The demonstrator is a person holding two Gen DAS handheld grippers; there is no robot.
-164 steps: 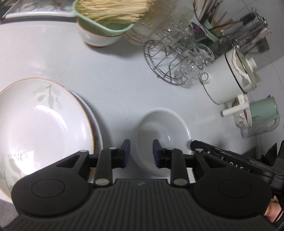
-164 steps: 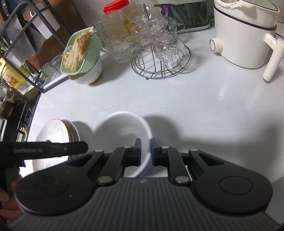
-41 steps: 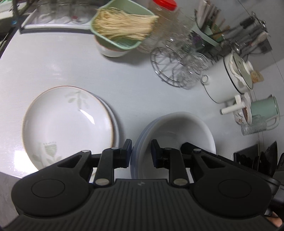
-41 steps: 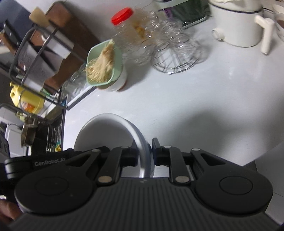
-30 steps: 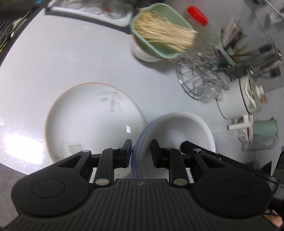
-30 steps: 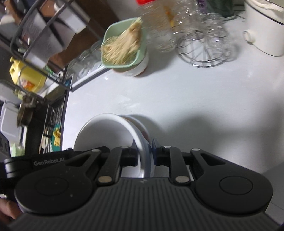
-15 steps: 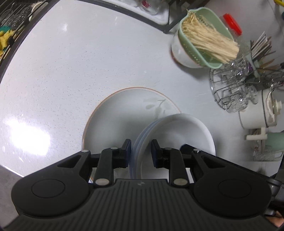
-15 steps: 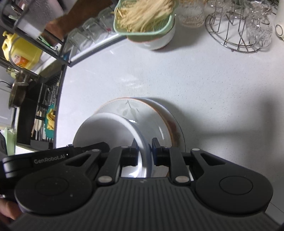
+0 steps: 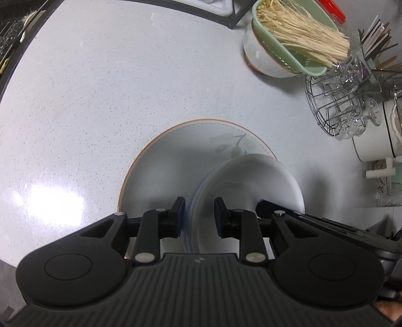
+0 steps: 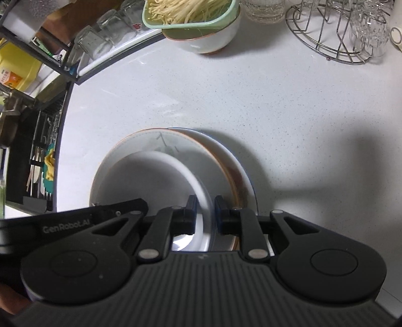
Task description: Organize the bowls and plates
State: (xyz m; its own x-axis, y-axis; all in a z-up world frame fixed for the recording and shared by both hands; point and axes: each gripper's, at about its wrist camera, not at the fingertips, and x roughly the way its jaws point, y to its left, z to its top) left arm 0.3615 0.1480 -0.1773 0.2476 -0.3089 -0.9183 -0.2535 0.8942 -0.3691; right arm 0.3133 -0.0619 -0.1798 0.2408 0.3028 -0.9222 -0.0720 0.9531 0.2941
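Observation:
A plain white bowl (image 9: 248, 181) (image 10: 153, 176) hangs over a leaf-patterned plate (image 9: 176, 156) (image 10: 155, 140) with a brown rim. That plate lies on a second plate (image 10: 236, 161) on the white counter. My left gripper (image 9: 198, 213) is shut on the bowl's left rim. My right gripper (image 10: 204, 211) is shut on the bowl's opposite rim. The bowl sits over the right part of the plate in the left wrist view. Whether it touches the plate cannot be told.
A white bowl with a green colander of noodles (image 9: 289, 45) (image 10: 196, 15) stands at the back. A wire rack of glasses (image 9: 344, 105) (image 10: 339, 30) and a white pot (image 9: 377, 135) stand to the right. A black shelf rack (image 10: 37, 75) stands at the left edge.
Both grippers have carried the bowl left from the bare counter to above the stacked plates. In the last half second it has come lower and further over the plate.

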